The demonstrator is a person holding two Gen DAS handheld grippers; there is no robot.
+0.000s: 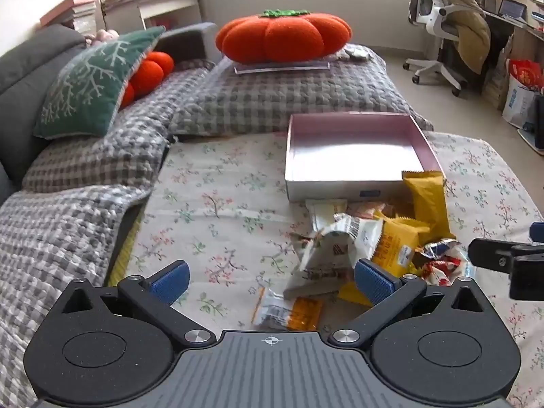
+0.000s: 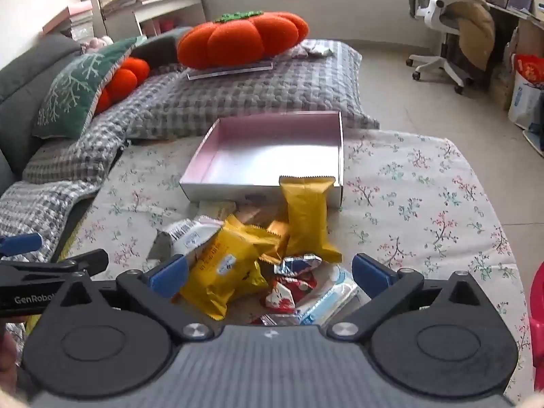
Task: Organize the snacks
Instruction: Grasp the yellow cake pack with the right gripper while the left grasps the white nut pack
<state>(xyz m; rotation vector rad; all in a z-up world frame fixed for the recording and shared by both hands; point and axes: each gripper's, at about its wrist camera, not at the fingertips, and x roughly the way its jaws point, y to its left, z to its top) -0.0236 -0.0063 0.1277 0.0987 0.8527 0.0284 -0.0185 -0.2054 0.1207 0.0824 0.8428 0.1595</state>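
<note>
Sorting not yet begun: snack packets lay heaped on the floral cloth before the empty pink box; left gripper and right gripper fingers spread wide, empty; next, likely grasp one packet.

Your left gripper hangs wide open over the floral sheet, gripping nothing. The snack pile lies ahead to the right, 1 yellow packet leaning against the pink box. Your right gripper shows at the right edge.
</note>
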